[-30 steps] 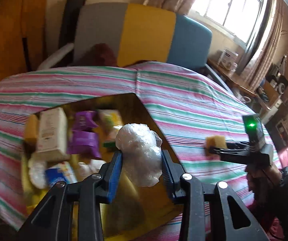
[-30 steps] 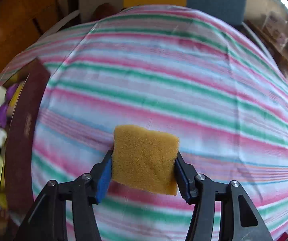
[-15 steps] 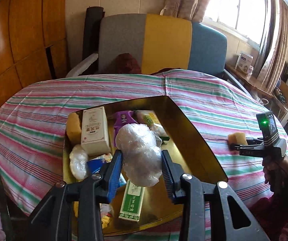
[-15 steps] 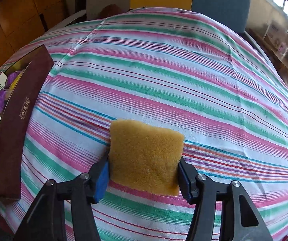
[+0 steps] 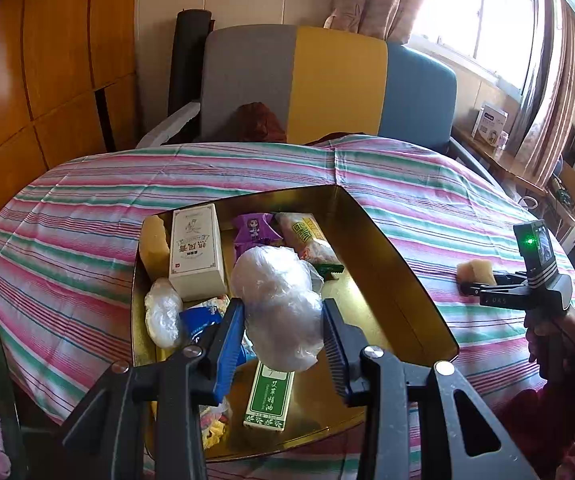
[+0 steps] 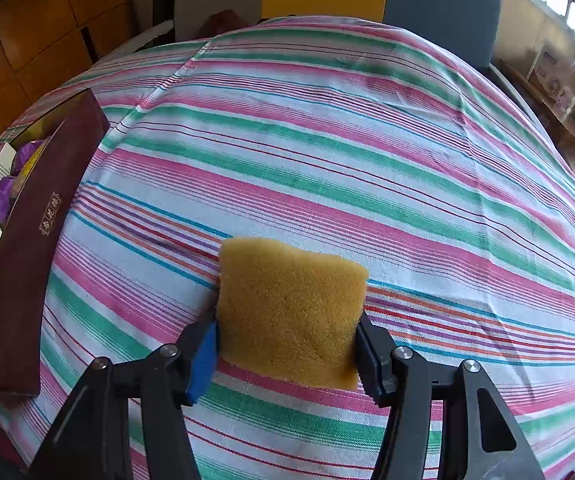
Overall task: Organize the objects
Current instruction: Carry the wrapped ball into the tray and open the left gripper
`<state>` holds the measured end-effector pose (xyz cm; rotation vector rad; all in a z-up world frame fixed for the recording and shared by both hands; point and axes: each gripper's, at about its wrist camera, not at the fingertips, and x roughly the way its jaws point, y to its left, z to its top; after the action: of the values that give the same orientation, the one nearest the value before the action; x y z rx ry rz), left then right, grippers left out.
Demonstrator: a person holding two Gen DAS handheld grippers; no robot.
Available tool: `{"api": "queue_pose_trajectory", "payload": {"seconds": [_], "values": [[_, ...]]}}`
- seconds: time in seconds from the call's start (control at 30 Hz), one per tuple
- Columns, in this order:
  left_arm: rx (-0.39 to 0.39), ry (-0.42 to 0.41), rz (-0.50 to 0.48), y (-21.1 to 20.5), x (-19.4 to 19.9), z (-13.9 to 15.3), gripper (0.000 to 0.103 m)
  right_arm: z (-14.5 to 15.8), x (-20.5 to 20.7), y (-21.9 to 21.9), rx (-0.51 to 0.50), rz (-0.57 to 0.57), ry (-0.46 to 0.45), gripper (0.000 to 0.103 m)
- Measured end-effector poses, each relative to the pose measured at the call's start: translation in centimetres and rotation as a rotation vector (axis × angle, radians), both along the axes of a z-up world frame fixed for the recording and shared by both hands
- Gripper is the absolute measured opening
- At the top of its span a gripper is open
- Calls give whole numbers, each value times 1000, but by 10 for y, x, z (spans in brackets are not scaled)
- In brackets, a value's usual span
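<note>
We see a crumpled clear plastic bag [image 5: 277,304] pinched between the fingers of the left gripper [image 5: 283,336], held above the open gold-lined box [image 5: 391,280]. Inside the box lie a white carton [image 5: 196,252], a purple packet [image 5: 253,230] and a green-labelled carton [image 5: 269,396] (among other things). Off to the right, the right gripper [image 6: 287,344] is clamped on a yellow sponge [image 6: 289,308] over the striped tablecloth [image 6: 347,140], well apart from the box.
</note>
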<state>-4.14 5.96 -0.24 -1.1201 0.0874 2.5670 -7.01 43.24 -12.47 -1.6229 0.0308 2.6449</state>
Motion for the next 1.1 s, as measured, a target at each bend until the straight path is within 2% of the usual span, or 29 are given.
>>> {"api": "queue_pose_trajectory", "payload": {"seconds": [0.23,0.4,0.63,0.83,0.93,1.0,1.1], "values": [[-9,-11,-8,4,-4,-3,38,1,1,-1,9,3,0,59],[101,-148,-5,2,-26,-19,38,1,0,-2,13,8,-1,59],[197,-200,-15,5,-53,-18,38,0,0,-3,17,9,-1,59],[267,-256,-59,30,-83,-19,38,1,0,-3,17,12,-1,59],[247,-276,-42,40,-90,-24,38,1,0,-3,15,12,-1,59],[170,-246,-3,44,-94,-28,38,1,0,-4,16,12,-1,59],[145,-357,23,45,-107,-54,38,1,0,-3,15,13,-1,60]]}}
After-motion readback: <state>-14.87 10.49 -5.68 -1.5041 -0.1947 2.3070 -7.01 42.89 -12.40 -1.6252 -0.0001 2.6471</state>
